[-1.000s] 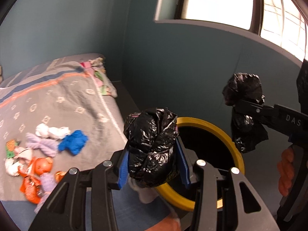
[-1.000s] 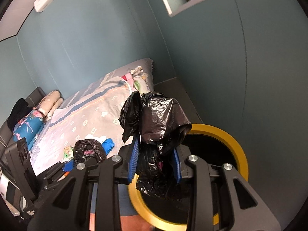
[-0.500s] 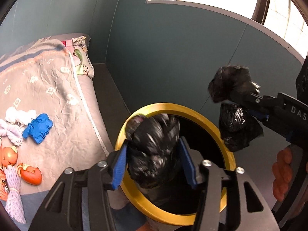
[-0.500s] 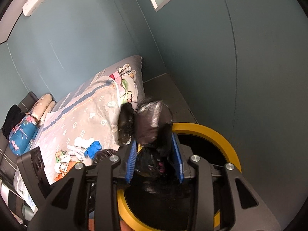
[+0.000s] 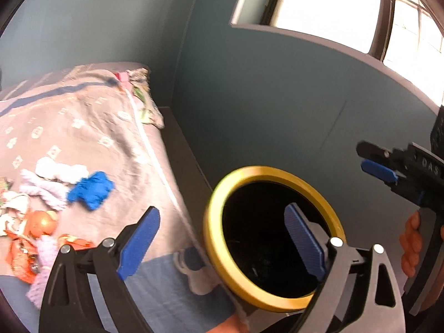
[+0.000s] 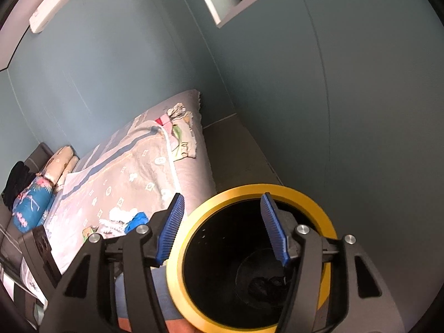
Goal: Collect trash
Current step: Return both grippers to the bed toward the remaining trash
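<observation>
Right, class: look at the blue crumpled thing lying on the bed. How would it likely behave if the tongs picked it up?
The blue crumpled thing looks like soft cloth or a glove, so it would probably sag limply. It seems light for its size. Lying flat and creased on the bedspread, it is unlikely to roll.

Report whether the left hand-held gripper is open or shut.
Open. The left hand-held gripper has its blue pads spread wide with nothing between them, above the bin.

Teal walls (image 6: 125, 63) enclose a bed (image 6: 130, 172) with a grey patterned blanket (image 5: 83, 127); a bright window (image 5: 319, 2) glows above the dark floor (image 6: 238, 152).
</observation>
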`<state>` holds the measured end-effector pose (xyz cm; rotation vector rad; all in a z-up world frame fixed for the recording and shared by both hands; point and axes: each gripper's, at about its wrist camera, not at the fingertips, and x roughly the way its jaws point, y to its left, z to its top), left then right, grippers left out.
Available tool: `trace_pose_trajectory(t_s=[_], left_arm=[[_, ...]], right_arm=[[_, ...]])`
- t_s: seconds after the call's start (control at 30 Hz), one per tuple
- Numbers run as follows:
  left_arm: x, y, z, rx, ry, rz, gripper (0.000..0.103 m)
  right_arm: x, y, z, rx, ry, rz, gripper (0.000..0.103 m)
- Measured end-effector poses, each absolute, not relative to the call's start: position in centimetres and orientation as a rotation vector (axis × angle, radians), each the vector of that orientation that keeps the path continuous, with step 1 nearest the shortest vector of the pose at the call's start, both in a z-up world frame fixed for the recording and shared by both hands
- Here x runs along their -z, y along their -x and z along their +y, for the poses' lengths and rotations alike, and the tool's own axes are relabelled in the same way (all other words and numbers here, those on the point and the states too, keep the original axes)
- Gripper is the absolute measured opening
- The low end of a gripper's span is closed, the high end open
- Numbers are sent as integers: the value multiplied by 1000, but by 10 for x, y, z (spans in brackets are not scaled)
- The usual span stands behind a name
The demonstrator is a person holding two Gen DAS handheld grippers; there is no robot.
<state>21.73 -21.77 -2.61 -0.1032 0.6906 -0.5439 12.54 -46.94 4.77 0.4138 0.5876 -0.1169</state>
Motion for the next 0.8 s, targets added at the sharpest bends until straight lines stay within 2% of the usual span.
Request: trace_pose_trajectory(t_s=[0.4,0.8], left_arm=[[-2,-209,-138,368,116,612,95],[0,-213,-49,175,134,601,95]], right_arm=[[-62,-144,-396,-23,-319,568,60],[-63,-166,-310,-154,-211,584,62]])
